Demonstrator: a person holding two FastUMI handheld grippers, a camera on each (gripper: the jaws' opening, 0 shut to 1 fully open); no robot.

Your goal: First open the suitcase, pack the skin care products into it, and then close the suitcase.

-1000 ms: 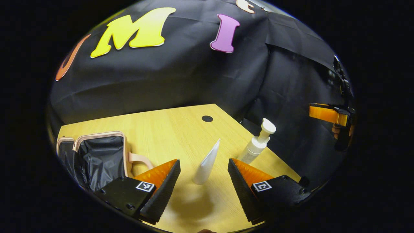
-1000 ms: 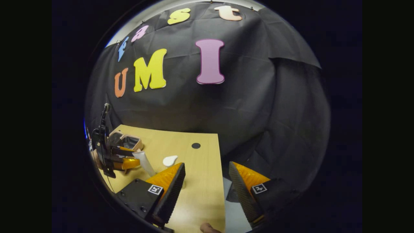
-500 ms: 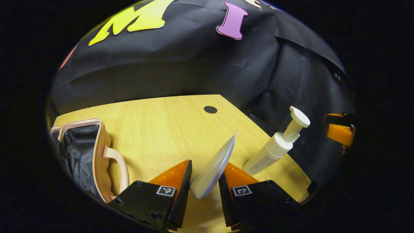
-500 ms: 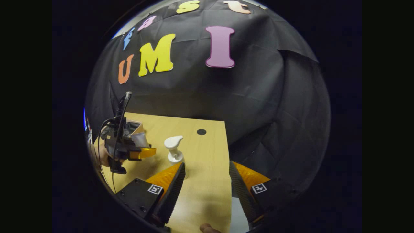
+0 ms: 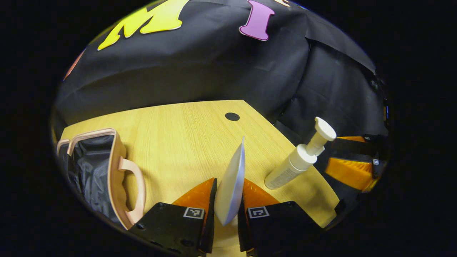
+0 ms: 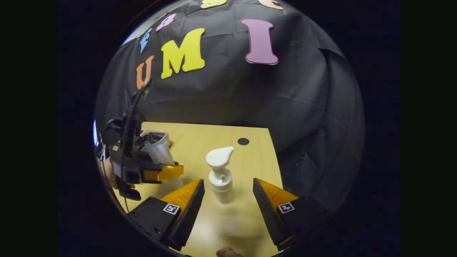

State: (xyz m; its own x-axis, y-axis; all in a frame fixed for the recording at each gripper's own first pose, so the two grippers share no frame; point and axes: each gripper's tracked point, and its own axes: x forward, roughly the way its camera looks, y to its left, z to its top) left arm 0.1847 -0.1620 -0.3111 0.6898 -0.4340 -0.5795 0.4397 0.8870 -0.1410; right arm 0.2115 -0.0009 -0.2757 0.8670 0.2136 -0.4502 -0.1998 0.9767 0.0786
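In the left gripper view the left gripper (image 5: pixel 226 208) is clenched on a white squeeze tube (image 5: pixel 232 189) — both orange fingers (image 5: pixel 195 194) press its lower body, and the tube's flat crimped end points up and away over the wooden table (image 5: pixel 185 132). The tube's visible face is plain; no writing can be made out on it. To the left on the table lies the suitcase (image 5: pixel 96 171), a small pink case standing open, its dark lining showing and its pink handle (image 5: pixel 134 189) facing the gripper. To the right of the tube stands a white pump bottle (image 5: pixel 298 160), tilted in the fisheye picture, with fine grey print low on its body that is too small to read. Beyond it, near the table's right edge, the right gripper (image 5: pixel 351 167) shows as orange and black parts.

In the right gripper view the right gripper (image 6: pixel 228 201) is released, its fingers spread wide with the pump bottle (image 6: pixel 219 175) upright just ahead, between them but apart from both. Farther left the left gripper (image 6: pixel 157 167) holds the tube (image 6: pixel 159 151) in front of the open suitcase (image 6: pixel 153 137). A small black round hole (image 6: pixel 243 141) sits in the tabletop near the far edge — the square markers on the grippers carry no readable text
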